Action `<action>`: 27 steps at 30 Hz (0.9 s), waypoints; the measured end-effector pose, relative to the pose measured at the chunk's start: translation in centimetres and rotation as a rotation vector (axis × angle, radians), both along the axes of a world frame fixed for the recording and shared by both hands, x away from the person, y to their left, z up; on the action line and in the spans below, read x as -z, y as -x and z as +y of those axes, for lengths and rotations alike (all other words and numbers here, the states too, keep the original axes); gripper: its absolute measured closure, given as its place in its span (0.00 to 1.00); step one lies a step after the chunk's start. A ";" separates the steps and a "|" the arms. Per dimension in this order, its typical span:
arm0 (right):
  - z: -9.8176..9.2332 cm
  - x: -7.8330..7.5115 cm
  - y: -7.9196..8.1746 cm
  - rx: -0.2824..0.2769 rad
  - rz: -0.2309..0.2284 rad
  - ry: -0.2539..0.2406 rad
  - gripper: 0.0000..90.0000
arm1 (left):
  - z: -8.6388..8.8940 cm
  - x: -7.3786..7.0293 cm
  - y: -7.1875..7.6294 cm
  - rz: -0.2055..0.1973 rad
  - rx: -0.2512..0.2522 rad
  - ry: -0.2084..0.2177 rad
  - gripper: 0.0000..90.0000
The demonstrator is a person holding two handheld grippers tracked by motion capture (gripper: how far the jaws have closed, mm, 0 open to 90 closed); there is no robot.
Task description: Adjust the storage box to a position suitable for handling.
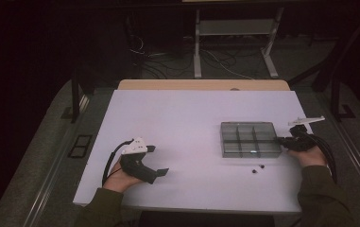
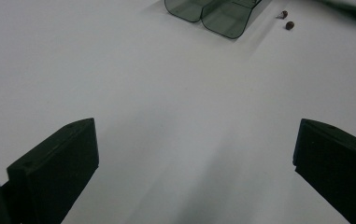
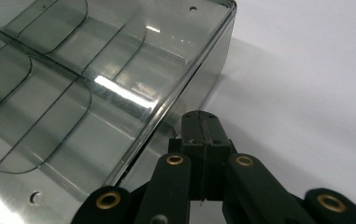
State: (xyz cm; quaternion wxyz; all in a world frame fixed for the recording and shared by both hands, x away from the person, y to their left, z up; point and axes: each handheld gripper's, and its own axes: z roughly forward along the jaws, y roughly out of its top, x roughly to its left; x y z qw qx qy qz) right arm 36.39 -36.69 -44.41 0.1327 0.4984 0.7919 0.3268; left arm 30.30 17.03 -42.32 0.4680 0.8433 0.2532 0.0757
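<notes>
The white table point(image 1: 187, 127) takes up most of the high view, with dark floor and cables beyond its far edge. On its right half sits a clear, smoky-grey compartment box point(image 1: 250, 139), divided into several open cells; no contents can be made out in them. The left gripper point(image 1: 157, 161) is held low over the near-left part of the table, well apart from the box, with its jaws spread wide and nothing between them; the left gripper view shows bare table between the two black jaws. The right gripper point(image 1: 281, 140) is at the right side of the box, its jaws pressed together with no visible gap, their tips right against the outside of the box wall near its corner. Whether they pinch the wall cannot be told. Two small dark pieces point(image 1: 258, 169) lie on the table just in front of the box, close to each other.
</notes>
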 end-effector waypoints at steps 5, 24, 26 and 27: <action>0.8 0.0 -0.1 -0.023 -0.001 -0.004 0.99 | 0.0 0.0 0.0 0.002 -0.001 0.000 0.00; 3.4 -0.2 0.0 -0.091 -0.004 -0.012 0.99 | -0.1 0.1 0.0 0.004 0.006 -0.002 0.00; 3.6 -0.2 0.0 -0.090 -0.001 -0.017 0.99 | -0.1 0.1 0.0 0.005 0.006 -0.004 0.00; 3.6 -0.2 0.0 -0.090 -0.001 -0.017 0.99 | -0.1 0.1 0.0 0.005 0.006 -0.004 0.00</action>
